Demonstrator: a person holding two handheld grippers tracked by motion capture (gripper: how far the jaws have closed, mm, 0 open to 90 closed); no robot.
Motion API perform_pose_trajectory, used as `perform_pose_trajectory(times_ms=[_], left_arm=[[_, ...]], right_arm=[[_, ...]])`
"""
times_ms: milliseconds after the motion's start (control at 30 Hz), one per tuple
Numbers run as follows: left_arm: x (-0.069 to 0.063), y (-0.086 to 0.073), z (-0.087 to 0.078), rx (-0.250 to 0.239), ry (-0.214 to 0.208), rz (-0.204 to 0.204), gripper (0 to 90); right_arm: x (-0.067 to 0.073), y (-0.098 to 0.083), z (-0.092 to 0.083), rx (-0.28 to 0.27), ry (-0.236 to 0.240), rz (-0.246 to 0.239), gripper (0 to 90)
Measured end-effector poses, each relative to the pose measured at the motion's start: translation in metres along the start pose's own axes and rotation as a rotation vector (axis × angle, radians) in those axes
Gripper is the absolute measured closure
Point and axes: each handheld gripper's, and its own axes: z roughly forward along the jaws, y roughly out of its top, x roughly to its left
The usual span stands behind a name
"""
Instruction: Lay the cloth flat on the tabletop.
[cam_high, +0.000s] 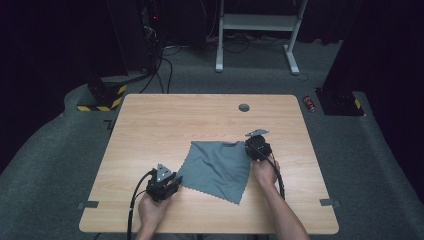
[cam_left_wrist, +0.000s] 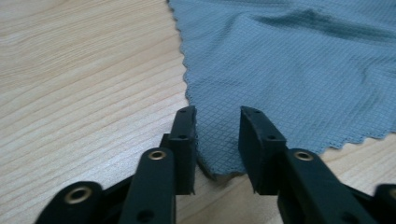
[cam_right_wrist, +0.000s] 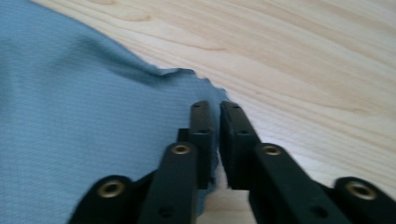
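Grey cloth (cam_right_wrist: 93, 140) is pinched by the right gripper (cam_right_wrist: 215, 140); the left gripper (cam_left_wrist: 217, 140) straddles its corner, jaws apart.

Cloth (cam_left_wrist: 289, 70): woven textile, grey-blue, matt; fine diamond-grid weave, soft folds, pinked zigzag edge.
Table (cam_high: 165, 125): light wood-grain top, smooth, low sheen; dark round plug set near the far edge.
Left gripper (cam_left_wrist: 217, 140): black plastic jaws, matt, slightly grainy; brass-coloured metal eyelets, shiny; small recessed screw holes.
Right gripper (cam_right_wrist: 215, 140): same black matt plastic, same shiny brass-coloured eyelets.
Plates (cam_high: 163, 171): grey, flat, dull metal look.
Floor (cam_high: 50, 150): grey carpet, rough, matt.
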Motion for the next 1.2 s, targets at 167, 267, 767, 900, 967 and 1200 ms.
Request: perform_pose_trajectory(times_ms=[167, 267, 767, 900, 967, 1200], left_arm=[[-0.001, 0.000, -0.001, 0.000, -0.028, 0.014, 83.2], [-0.002, 0.000, -0.003, 0.016, -0.052, 0.004, 88.0], [-0.027, -0.017, -0.035, 0.054, -0.117, -0.056, 76.6], [-0.013, 0.000, -0.028, 0.049, -0.098, -0.096, 58.6], [-0.007, 0.011, -0.022, 0.043, -0.093, -0.098, 54.4], [0.018, 0.050, 0.011, 0.042, -0.053, -0.134, 51.1]], right_arm=[[0.021, -0.009, -0.016, -0.067, 0.052, -0.033, 68.8], [0.037, -0.017, -0.022, -0.067, 0.093, -0.091, 65.2], [0.052, -0.055, -0.028, -0.067, 0.206, -0.121, 52.0], [0.050, -0.062, -0.027, -0.109, 0.210, -0.107, 48.2], [0.049, -0.065, -0.027, -0.125, 0.218, -0.095, 47.8], [0.049, -0.065, -0.027, -0.126, 0.216, -0.099, 47.5]])
